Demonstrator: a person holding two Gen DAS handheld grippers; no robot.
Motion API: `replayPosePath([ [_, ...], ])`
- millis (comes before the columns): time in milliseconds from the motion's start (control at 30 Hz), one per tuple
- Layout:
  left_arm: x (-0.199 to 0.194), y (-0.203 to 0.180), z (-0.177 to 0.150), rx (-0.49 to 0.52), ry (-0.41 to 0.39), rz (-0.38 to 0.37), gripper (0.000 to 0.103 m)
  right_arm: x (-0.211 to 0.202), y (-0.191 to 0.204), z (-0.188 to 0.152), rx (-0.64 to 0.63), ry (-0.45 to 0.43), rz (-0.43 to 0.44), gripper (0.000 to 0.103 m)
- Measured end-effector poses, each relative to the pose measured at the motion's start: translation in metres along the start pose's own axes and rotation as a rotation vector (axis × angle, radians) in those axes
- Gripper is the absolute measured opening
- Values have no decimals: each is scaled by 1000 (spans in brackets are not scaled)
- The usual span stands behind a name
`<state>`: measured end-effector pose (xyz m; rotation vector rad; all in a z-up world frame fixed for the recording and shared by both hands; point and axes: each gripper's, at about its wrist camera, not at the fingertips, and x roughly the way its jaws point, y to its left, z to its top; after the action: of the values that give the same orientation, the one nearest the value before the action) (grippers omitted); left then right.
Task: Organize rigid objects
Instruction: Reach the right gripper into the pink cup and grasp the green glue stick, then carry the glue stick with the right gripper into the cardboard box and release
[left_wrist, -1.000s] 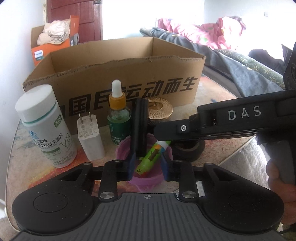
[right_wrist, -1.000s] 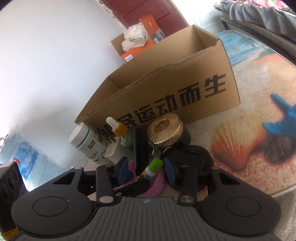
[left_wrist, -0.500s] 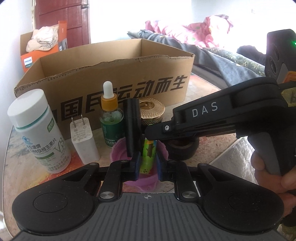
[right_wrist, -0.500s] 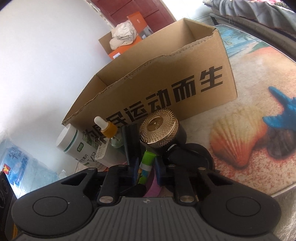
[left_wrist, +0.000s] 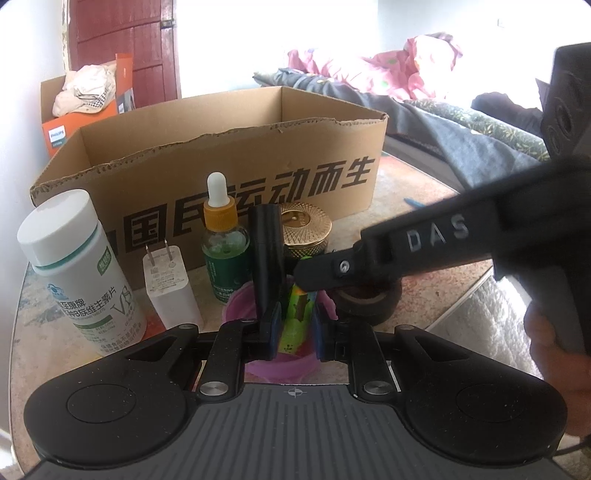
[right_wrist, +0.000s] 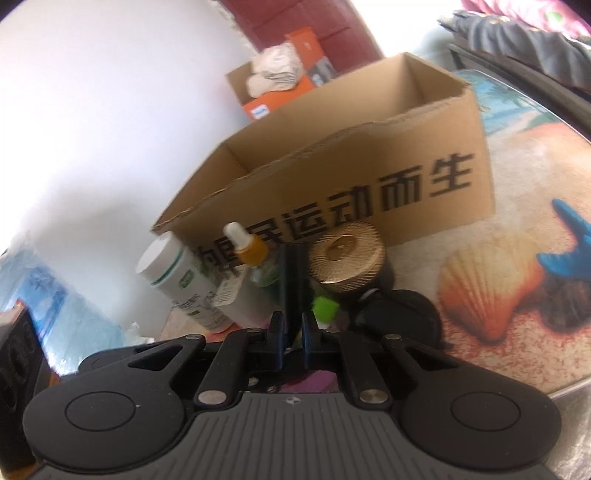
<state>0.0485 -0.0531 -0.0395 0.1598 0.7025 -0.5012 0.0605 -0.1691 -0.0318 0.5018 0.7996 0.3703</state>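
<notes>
A purple cup (left_wrist: 275, 367) on the table holds a black tube (left_wrist: 266, 251) and a green, multicoloured tube (left_wrist: 300, 314), both upright. My left gripper (left_wrist: 295, 332) is shut on the multicoloured tube low down, just above the cup. The right gripper reaches in from the right, and one of its fingers (left_wrist: 332, 267) lies beside the black tube. In the right wrist view my right gripper (right_wrist: 291, 332) is shut on the black tube (right_wrist: 291, 280). The other tube's green cap (right_wrist: 325, 308) stands just right of its pads.
Behind the cup stands an open cardboard box (left_wrist: 258, 147). In front of it are a white pill bottle (left_wrist: 74, 273), a white charger (left_wrist: 166, 284), a green dropper bottle (left_wrist: 223, 240), a gold-lidded jar (left_wrist: 303, 229) and a black tape roll (left_wrist: 369, 299). A hand (left_wrist: 554, 362) holds the right gripper.
Both grippers have closed: the left onto the multicoloured tube, which now stands more upright, and the right onto the black tube. The right gripper's arm has tilted upward in the left wrist view.
</notes>
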Motion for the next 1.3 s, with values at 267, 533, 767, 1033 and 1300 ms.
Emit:
replayPosePath([
  [267, 1, 2, -5, 4, 2, -6, 16, 12, -6, 2, 45, 28, -43, 20],
  [533, 0, 8, -9, 1, -9, -25, 14, 25, -6, 2, 65, -3, -35, 24],
  [767, 2, 8, -9, 5, -13, -49, 14, 24, -10, -1, 63, -41, -1, 19],
  [1033, 6, 3, -5, 11, -10, -31, 15, 7, -7, -5, -3, -68, 24, 16],
  [1300, -8, -8, -2, 44, -60, 6, 15, -11, 8, -4, -77, -109, 32, 16],
])
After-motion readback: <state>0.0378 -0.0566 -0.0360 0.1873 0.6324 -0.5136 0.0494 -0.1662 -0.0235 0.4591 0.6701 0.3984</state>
